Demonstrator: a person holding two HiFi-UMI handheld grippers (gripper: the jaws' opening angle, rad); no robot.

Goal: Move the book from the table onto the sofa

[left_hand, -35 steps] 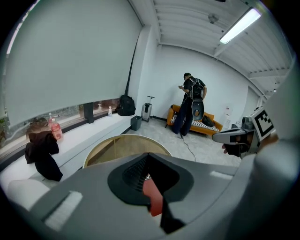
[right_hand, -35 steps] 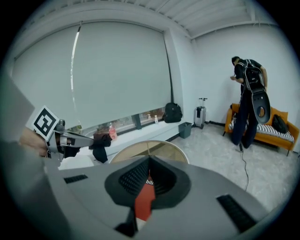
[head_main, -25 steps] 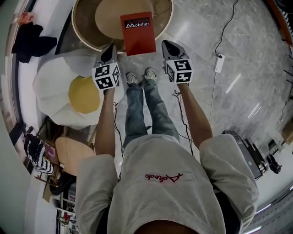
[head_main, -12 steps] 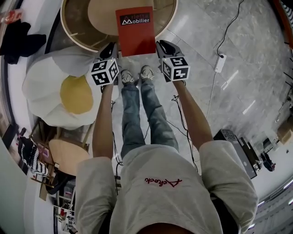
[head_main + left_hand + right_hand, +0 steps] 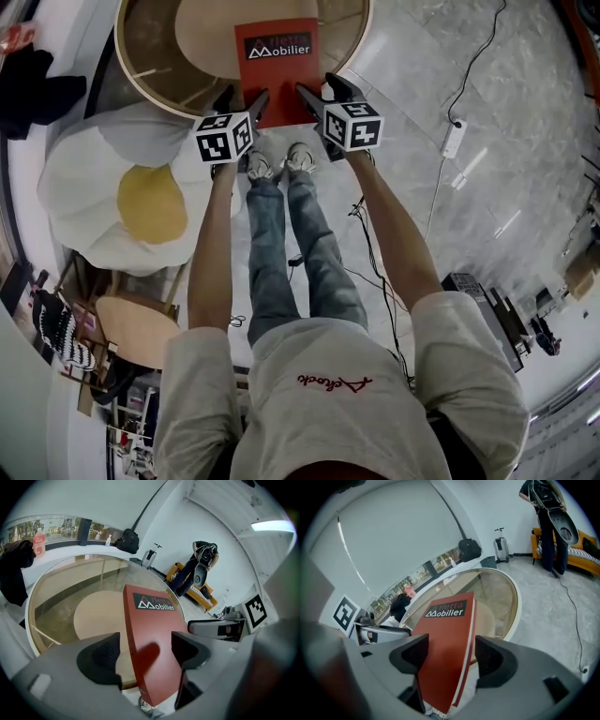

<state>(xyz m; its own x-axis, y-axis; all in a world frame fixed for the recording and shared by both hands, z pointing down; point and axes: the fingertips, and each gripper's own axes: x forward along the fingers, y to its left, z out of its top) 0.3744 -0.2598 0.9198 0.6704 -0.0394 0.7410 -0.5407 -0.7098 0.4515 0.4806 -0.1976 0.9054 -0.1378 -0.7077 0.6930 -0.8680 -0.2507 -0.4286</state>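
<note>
A red book (image 5: 277, 70) titled "Mobilier" lies on the round glass table (image 5: 141, 80), with its near end hanging over the table's rim. My left gripper (image 5: 242, 101) has its jaws opening around the book's near left corner. In the left gripper view the book (image 5: 150, 634) sits between the pads with a gap beside it. My right gripper (image 5: 314, 92) is opening too, at the near right corner. The book (image 5: 445, 639) passes between the pads, and neither pad presses on it.
A large white and yellow egg-shaped cushion (image 5: 122, 197) lies on the floor left of my legs. The person's shoes (image 5: 277, 161) stand just below the table rim. A power strip with its cable (image 5: 453, 139) lies on the marble floor to the right. A wooden stool (image 5: 131, 328) stands lower left.
Both grippers have dropped and moved forward to the book's near end. Their jaws, shut a second ago, now stand apart around the book's corners. The book has not moved.
</note>
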